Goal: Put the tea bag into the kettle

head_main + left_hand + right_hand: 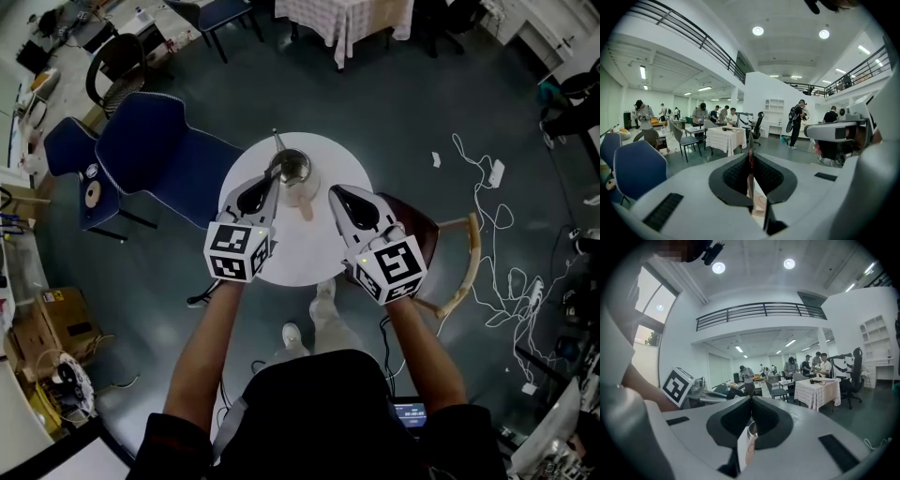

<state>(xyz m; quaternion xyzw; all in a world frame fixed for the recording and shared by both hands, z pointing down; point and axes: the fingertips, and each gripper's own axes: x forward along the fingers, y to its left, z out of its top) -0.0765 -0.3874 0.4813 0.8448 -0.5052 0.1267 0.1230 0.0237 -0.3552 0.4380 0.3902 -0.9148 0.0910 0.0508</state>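
Observation:
A shiny metal kettle (292,167) stands open-topped at the far side of the round white table (309,253). A thin rod rises from its far rim. Just in front of it lies the pale tea bag packet (302,200). My left gripper (271,180) is shut, its tips at the kettle's left rim; a thin upright sliver shows at the seam of its jaws, and I cannot tell what it is. My right gripper (334,193) is shut, empty, and right of the packet. Below the right gripper's jaws I see the packet (746,448) and the kettle (752,430). The packet (759,199) also shows under the left gripper's jaws.
A blue chair (150,155) stands left of the table and a brown wooden chair (441,248) at its right. Cables (497,234) trail over the floor on the right. Far off are a cloth-covered table (816,391) and several people.

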